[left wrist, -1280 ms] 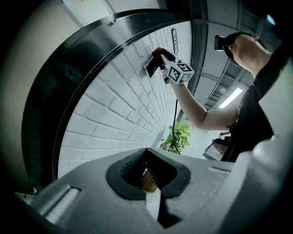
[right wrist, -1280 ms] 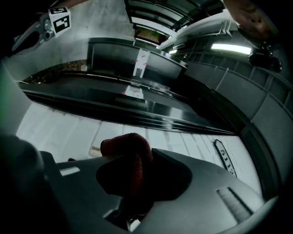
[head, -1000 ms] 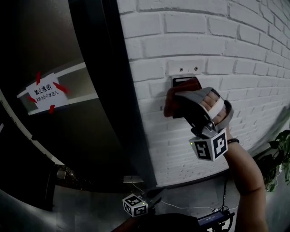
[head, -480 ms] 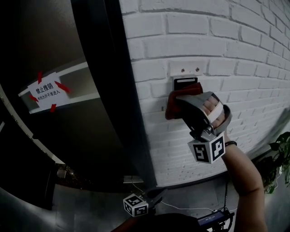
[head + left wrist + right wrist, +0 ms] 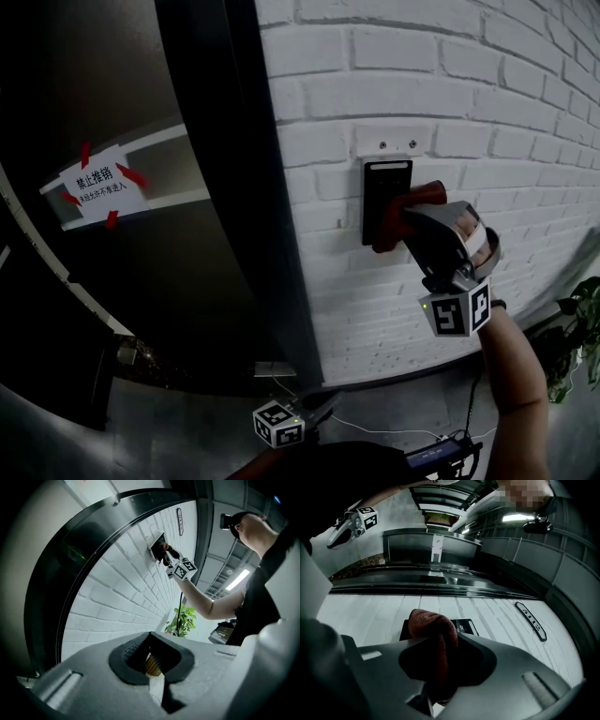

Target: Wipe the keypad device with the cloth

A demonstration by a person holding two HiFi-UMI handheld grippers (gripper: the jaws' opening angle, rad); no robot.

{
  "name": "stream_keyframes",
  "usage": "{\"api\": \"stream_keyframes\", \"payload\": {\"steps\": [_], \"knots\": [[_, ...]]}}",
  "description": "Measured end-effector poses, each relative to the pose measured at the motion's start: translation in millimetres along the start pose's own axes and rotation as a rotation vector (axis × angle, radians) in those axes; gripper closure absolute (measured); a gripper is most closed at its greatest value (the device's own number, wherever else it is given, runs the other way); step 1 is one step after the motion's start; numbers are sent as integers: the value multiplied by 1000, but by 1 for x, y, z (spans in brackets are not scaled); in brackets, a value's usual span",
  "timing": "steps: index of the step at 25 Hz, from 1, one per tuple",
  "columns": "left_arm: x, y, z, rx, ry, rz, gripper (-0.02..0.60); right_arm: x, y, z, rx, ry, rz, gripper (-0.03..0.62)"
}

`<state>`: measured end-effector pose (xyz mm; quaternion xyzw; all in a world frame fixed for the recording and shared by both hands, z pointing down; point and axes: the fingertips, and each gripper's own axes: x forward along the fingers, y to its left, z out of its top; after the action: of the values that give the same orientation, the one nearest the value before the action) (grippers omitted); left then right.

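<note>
The right arm [image 5: 514, 384] is stretching up and forward, carrying the right gripper [image 5: 408, 223] at chest height with its jaws clamping down on a red cloth [image 5: 394, 214]. The left gripper [image 5: 317, 409] is hanging low by the body, tilting upward, its jaws pressing together on nothing.

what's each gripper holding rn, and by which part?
Right gripper: shut on the red cloth, pinching a bunched fold, with the wad poking out past the jaws at the keypad device. Left gripper: shut, holding nothing.
</note>
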<state>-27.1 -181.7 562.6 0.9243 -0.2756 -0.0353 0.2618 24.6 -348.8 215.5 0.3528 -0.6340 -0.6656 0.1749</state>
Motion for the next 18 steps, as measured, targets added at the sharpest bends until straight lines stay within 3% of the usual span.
{"api": "stream_keyframes", "payload": {"steps": [6,11,15,18], "knots": [[4,-4,-2,-3,-6,-13,577,17,29,31,4,-33,72,513],[6,-6,-3,-8,1,-19,577,21,73,51,-123,-86,239,511],[3,-5,-5,-7,11,-17,578,-1,106,30,-199,-65,377,510],[1,-5,-6,-2,18,-13,577,-15,114,-2,-244,37,386,511]]}}
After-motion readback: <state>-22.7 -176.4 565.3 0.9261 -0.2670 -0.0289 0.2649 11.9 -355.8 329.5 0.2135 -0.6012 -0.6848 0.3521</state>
